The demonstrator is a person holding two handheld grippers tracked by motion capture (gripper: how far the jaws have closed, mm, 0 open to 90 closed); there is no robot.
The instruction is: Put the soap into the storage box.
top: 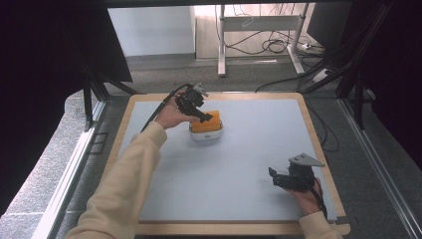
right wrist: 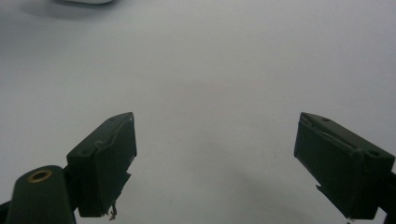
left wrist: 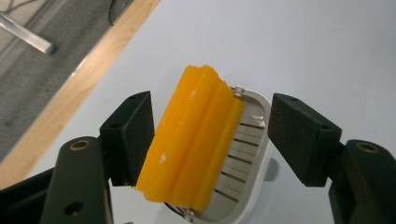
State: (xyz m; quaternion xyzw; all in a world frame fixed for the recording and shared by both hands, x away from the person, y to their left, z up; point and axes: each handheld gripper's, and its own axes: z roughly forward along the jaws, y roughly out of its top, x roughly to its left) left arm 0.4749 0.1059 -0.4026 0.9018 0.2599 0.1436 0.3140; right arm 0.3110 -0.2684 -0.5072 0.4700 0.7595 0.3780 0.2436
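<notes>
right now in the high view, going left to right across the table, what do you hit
Left gripper, open over the soap → orange soap bar lying in its white dish → a bare stretch of grey table → right gripper, open, low near the right edge.

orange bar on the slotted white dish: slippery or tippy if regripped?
The orange bar looks glossy and ridged, so probably slick between flat pads. It leans tilted on the white dish, likely to slide or tip if nudged. It looks solid, probably stiff.
</notes>
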